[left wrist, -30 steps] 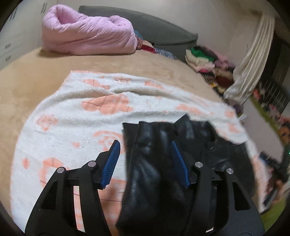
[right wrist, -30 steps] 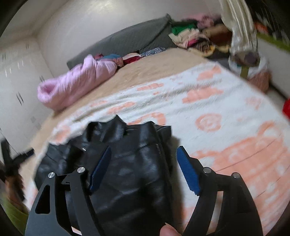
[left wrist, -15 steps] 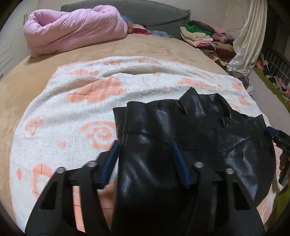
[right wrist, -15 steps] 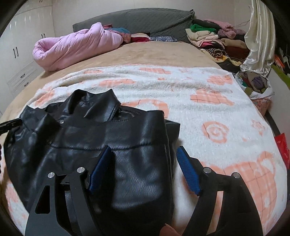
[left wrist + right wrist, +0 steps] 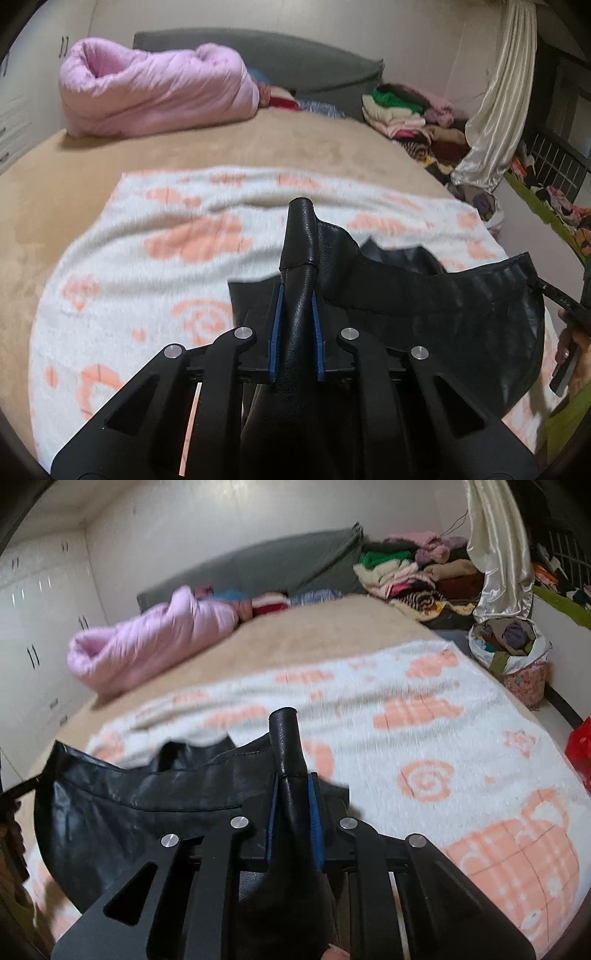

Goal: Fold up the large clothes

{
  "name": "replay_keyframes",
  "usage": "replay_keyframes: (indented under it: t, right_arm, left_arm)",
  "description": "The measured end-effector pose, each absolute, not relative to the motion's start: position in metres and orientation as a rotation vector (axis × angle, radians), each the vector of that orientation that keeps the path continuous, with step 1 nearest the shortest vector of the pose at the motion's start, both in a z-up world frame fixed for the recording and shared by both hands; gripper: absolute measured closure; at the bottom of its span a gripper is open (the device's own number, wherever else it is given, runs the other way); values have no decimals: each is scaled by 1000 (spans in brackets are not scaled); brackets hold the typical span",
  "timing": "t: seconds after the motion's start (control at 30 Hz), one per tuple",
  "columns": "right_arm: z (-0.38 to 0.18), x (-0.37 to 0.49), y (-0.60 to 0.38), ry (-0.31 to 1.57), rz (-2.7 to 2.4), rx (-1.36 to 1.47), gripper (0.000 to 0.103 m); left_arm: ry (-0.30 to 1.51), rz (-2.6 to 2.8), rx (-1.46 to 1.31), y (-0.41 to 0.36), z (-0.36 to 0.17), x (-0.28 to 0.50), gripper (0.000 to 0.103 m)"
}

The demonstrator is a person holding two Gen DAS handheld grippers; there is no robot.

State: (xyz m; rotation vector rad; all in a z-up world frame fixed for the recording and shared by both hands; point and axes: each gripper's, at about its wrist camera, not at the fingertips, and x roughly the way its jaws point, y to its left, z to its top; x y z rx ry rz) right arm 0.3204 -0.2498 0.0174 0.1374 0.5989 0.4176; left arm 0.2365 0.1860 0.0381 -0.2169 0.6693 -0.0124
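A black leather jacket (image 5: 424, 295) hangs between my two grippers above a white blanket with orange patterns (image 5: 166, 258). My left gripper (image 5: 296, 295) is shut on a bunched edge of the jacket, which sticks up past the blue pads. My right gripper (image 5: 293, 782) is shut on the jacket's (image 5: 147, 805) other edge in the same way. The jacket's middle sags between them, with the collar showing behind. The other gripper's tip shows at each view's edge.
The blanket (image 5: 443, 738) covers a tan bed (image 5: 221, 147). A rolled pink duvet (image 5: 155, 92) lies at the headboard. Piled clothes (image 5: 402, 114) and a cream curtain (image 5: 495, 103) stand at the right. A full laundry bag (image 5: 513, 653) stands beside the bed.
Both grippers have closed on the jacket's edges and raised it off the blanket. Before, both were open over the jacket lying flat.
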Motion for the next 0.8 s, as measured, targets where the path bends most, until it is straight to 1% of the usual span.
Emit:
replay_keyframes:
  t: [0.13,0.23,0.67,0.8]
  right_arm:
    - [27,330,-251,575,395,161,91]
    - [22,341,-250,581,381,165,91]
    - [-20,372,-234,668,338,106,92]
    - [-33,378,-234,702,329,111,90]
  left_arm:
    - [627,-10,-205,185,52,250,96]
    - [629,-3,-195,183,50,263,96]
    - [758,49,-181,189,-9,299,96]
    - [787,53,-201,192,-21,301,93]
